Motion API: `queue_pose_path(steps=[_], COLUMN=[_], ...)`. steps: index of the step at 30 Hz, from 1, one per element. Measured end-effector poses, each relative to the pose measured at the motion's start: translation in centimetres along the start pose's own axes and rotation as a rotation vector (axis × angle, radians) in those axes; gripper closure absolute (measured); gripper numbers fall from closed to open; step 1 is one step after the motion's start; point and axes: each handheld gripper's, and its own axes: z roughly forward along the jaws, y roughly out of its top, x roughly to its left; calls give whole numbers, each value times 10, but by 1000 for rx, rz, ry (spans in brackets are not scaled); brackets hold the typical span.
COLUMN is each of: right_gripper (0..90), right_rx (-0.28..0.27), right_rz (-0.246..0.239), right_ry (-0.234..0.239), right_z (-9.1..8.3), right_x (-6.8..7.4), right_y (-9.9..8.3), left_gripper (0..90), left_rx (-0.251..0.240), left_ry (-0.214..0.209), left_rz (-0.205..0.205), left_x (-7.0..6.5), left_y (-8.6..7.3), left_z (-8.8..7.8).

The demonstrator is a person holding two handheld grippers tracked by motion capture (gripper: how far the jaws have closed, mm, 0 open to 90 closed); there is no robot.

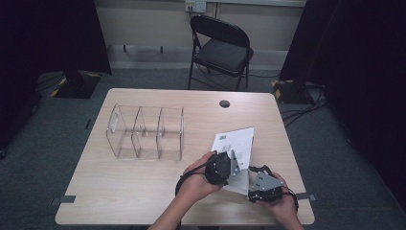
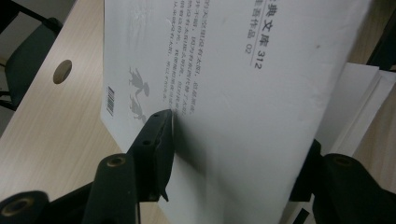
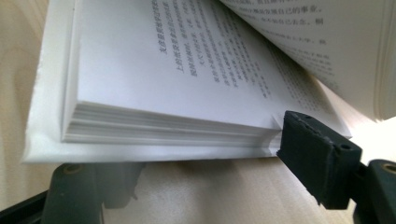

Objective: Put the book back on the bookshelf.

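The white paperback book (image 1: 235, 143) lies open on the bench (image 1: 119, 191), on the right-hand side of the clear acrylic organizer (image 1: 146, 132) and nearer the person's edge than it. In the high view its back cover, with a small barcode, slopes up and away from the two hands.

The left claw (image 2: 233, 140) is clamped on the raised part of the book: in the left gripper view one black jaw presses flat on the printed back cover beside two small grey figures, and the other jaw sits behind the pages at the far side. The barcode shows near the cover's lower left corner there.

The right claw (image 3: 196, 163) stands at the book's lower edge. In the right gripper view one jaw meets the corner of the page block where the pages lie flat, and the other jaw lies blurred beneath the bottom cover, with the cover and that stack of pages between them; whether the pads press on them cannot be told. Printed text runs across the open page, and a curved leaf rises above it at the upper right.

Beyond the organizer, a round cable hole (image 1: 224, 103) sits near the bench's far edge, and a black folding chair (image 1: 221, 48) stands behind the bench.
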Motion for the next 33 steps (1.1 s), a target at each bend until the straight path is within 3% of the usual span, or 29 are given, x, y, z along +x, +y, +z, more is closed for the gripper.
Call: queue_pose_path(steps=[6,15,22,33], right_gripper=[248,245,243,260], right_rx=[5,10,-13,-11], right_rz=[-35,-41,-35,-82], right_ry=[-14,-27,-10,-26], right_z=[1,0,0,0], right_x=[0,-1,-1,-1], right_y=[3,4,5,8], left_gripper=[448,448,449,450], left_rx=[9,12,33,45], left_ry=[-3,-11,-15,-16], left_rz=[-2,-11,-3,-13], left_x=[0,1,2,1], left_y=[1,4,7,10], left_z=[0,-1,-3,-3])
